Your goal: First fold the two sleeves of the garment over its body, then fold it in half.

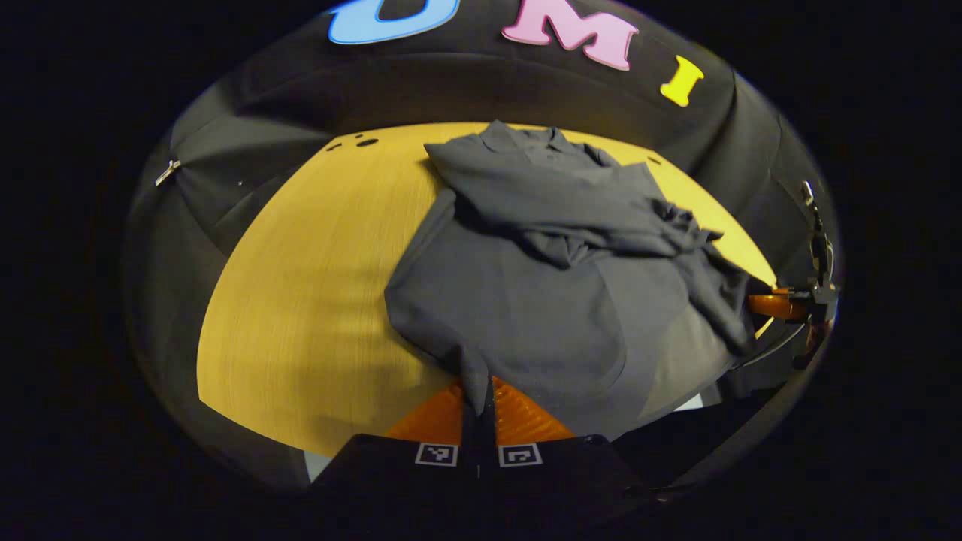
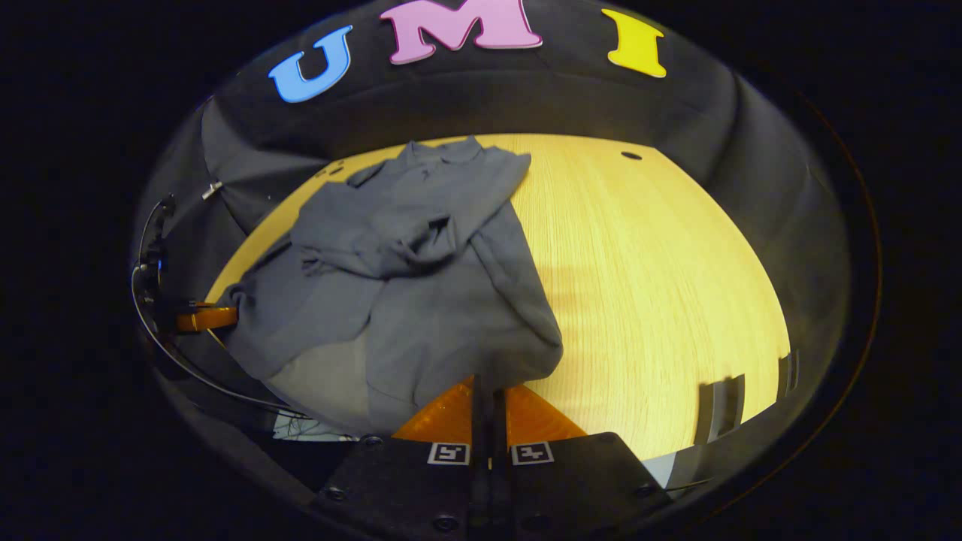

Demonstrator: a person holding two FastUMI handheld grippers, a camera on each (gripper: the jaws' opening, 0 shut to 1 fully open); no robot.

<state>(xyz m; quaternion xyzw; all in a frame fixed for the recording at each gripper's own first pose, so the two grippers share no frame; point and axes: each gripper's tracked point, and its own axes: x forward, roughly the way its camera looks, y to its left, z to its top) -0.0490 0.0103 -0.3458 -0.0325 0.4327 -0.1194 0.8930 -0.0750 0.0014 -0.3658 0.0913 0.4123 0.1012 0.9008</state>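
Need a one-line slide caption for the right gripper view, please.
Right gripper shut on the near hem of a crumpled grey fabric garment on the light wooden table.

Booth lying dim; warm light falling from above onto the wooden table (image 1: 301,300), which is glowing yellow. The grey garment (image 1: 526,300) is reading flat, its folds showing soft dark shadows. A faint shadow band is crossing the tabletop in the right gripper view. Fisheye distortion is bending the table's edges. Slight motion blur is smearing the wood grain in the left gripper view.
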